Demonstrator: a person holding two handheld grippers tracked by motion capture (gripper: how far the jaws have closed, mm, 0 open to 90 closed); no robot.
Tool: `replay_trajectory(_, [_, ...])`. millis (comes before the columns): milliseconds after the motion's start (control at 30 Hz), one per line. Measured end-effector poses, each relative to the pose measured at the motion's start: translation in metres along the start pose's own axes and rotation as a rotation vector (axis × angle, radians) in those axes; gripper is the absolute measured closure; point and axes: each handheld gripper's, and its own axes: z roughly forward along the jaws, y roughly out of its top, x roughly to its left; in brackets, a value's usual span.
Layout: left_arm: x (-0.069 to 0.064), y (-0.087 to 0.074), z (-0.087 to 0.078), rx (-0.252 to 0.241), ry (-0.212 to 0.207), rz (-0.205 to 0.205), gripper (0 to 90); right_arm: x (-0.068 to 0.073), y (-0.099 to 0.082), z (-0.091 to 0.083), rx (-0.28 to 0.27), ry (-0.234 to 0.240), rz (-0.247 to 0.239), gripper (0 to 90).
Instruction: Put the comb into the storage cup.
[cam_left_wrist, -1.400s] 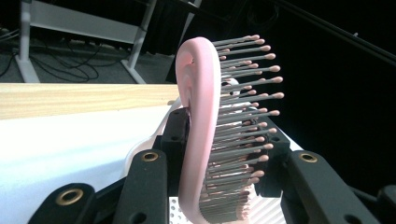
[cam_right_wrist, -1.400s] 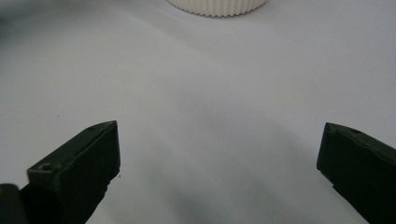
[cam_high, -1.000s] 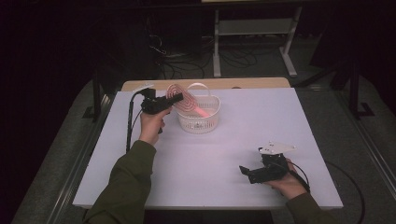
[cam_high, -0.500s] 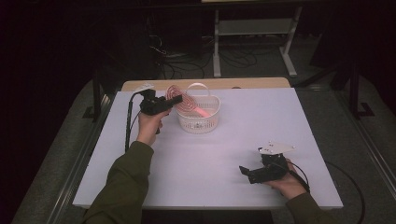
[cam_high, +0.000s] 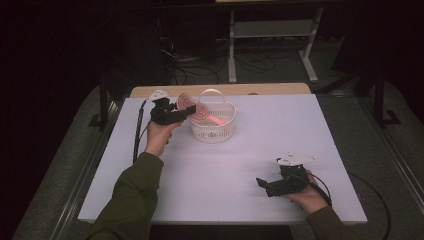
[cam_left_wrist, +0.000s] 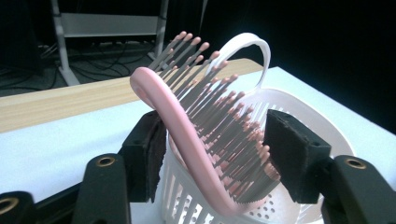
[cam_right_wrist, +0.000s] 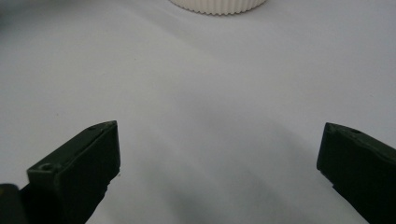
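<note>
Basket (cam_high: 212, 129) at table's (cam_high: 250, 150) far left-centre; hairbrush (cam_high: 200, 112) in it, leaning over left rim. Bench (cam_high: 270, 89) behind table.

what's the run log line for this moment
left claw: just opening, pads off pink hairbrush | hairbrush: leaning in white basket | right claw: open, empty, over table

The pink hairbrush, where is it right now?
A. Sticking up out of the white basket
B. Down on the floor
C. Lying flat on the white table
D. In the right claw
A: the pink hairbrush stands in the white basket, leaning on its rim with bristles up, between the left claw pads, which have just been opening and no longer press it.
</note>
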Motion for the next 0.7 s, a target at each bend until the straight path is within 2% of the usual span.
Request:
replay_trajectory(467, [-0.0035,0.0004,-0.0059,0.006,0.000,0.075,25.0,-0.0031,-0.0037,-0.0028,-0.010,-0.002,0.003,0.0])
replay_trajectory(700, [-0.0047,-0.0003,-0.0092,0.028,0.011,0.116,15.8,-0.0038,-0.0029,-0.0023,-0.010,-0.001,0.005,0.0])
